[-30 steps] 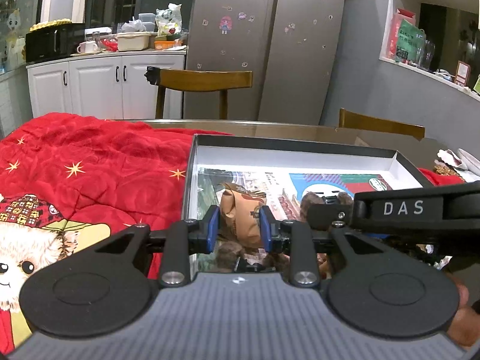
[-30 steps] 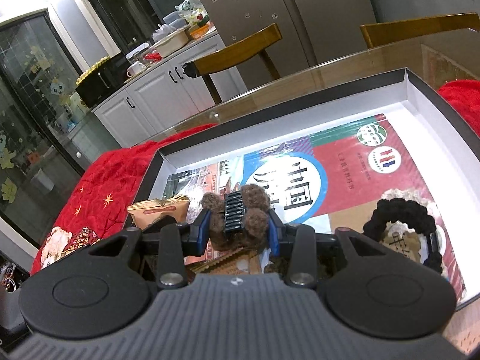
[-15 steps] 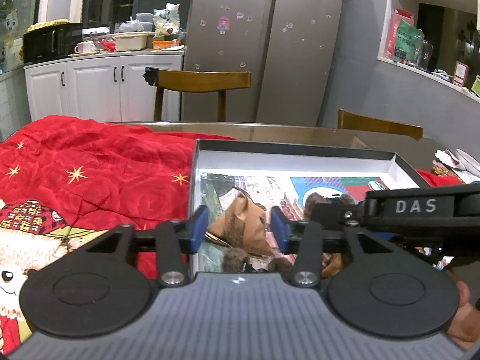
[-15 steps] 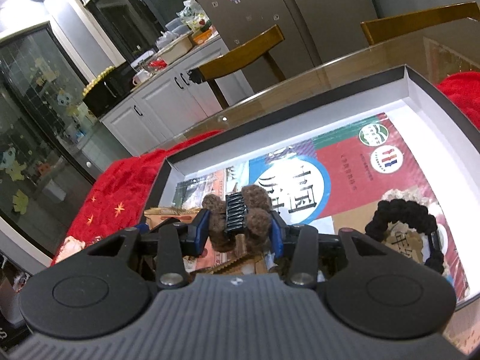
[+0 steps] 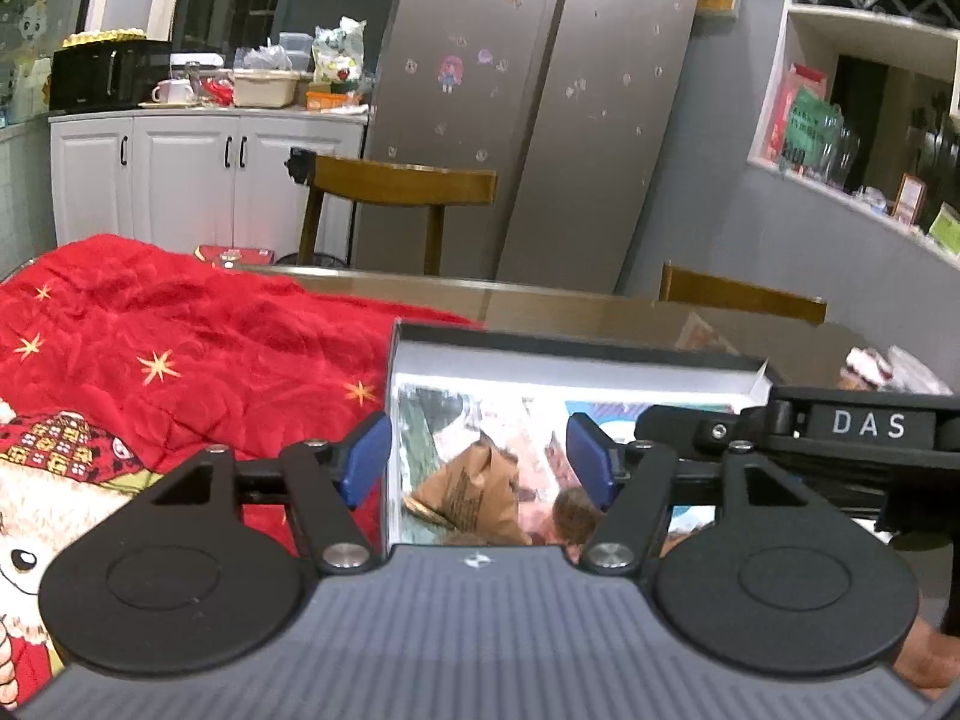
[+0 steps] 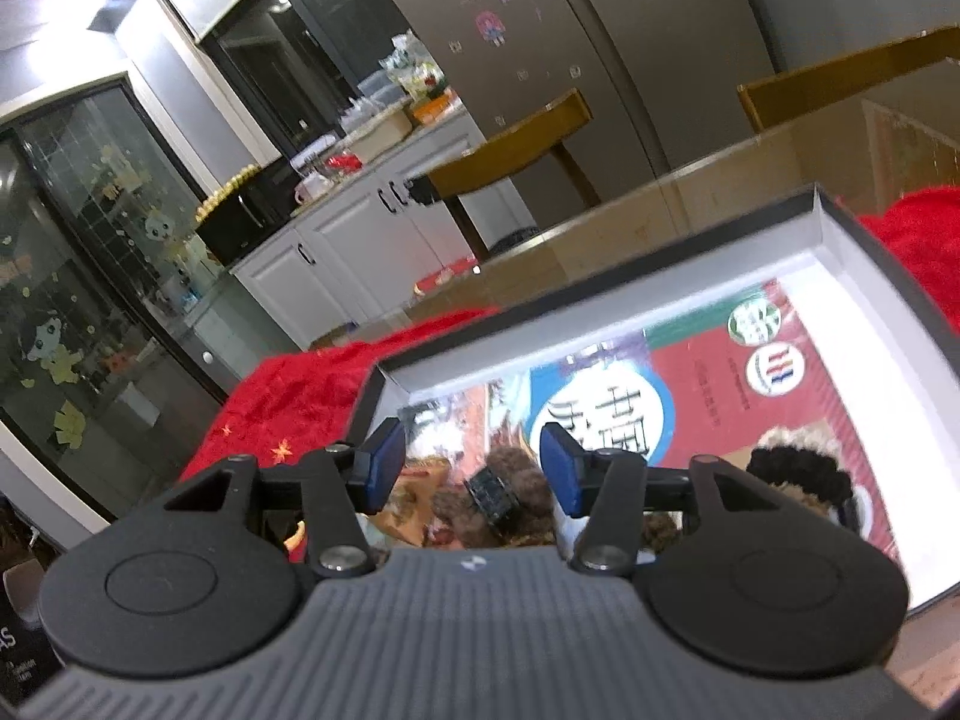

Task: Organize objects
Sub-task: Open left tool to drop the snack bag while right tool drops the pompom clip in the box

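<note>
Both of my jaws stand wide apart and hold nothing. My left gripper (image 5: pixel 478 459) hovers over the near left corner of the box (image 5: pixel 576 354), blue pads parted. Between and beyond its pads lies the brown paper packet (image 5: pixel 474 495), resting tilted on the printed sheet (image 5: pixel 528 420) that lines the box floor; it touches neither pad. Just right of the packet, a brown fuzzy item (image 5: pixel 573 516) shows at the lower edge of the gap, partly hidden by my gripper body. My right gripper (image 5: pixel 864 426) crosses the right side of this view as a black bar marked DAS.

In the right wrist view, my right gripper (image 6: pixel 472 468) is likewise spread, pads clear of everything. Between and below the pads sits the brown fuzzy hair clip (image 6: pixel 498 501), its black toothed clasp (image 6: pixel 493 495) on top; the clip rests in the box, apart from both pads. The paper packet (image 6: pixel 414 501) lies just left of the clip, near the left pad. To the right, a black scrunchie (image 6: pixel 801 474) lies on the printed sheet (image 6: pixel 690 396), with a pale fuzzy ring just behind it.

The box (image 6: pixel 840 222) has dark outer walls and white inner walls. It sits on a glass-topped table (image 5: pixel 576 300), beside a red blanket (image 5: pixel 180 336) with gold stars. Wooden chairs (image 5: pixel 402 186), white cabinets (image 5: pixel 180 174) and a steel refrigerator (image 5: pixel 528 108) stand beyond.
</note>
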The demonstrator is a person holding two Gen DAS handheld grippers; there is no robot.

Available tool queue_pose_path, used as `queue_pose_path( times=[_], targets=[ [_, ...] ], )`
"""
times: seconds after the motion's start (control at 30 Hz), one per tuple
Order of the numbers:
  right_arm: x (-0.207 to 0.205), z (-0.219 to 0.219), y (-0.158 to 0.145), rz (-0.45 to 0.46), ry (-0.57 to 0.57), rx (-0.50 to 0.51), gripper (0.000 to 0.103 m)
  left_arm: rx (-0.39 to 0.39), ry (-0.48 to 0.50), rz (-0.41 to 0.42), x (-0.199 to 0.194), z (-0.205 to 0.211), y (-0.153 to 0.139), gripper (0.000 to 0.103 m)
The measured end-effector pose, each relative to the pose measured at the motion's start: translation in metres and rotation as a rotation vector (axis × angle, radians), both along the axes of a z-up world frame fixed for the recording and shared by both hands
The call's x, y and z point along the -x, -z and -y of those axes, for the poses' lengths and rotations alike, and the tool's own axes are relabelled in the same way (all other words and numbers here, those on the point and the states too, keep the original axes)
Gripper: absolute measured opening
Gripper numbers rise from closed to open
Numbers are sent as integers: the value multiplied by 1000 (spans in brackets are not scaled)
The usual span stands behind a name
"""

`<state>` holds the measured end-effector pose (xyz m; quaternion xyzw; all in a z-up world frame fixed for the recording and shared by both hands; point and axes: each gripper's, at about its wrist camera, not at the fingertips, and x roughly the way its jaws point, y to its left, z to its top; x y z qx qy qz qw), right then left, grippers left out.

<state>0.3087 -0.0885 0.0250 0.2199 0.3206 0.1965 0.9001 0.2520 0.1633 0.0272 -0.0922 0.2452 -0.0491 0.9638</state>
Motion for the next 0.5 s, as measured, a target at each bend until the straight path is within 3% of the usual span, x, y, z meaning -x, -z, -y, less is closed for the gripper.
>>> queue_pose_path(
  times=[0.27, 0.5],
  targets=[
    [29, 28, -51, 138, 33, -30, 72, 45, 20, 92, 27, -5, -44, 79],
    [77, 54, -93, 290, 63, 17, 86, 59, 47, 189, 66, 0, -85, 81]
  ],
)
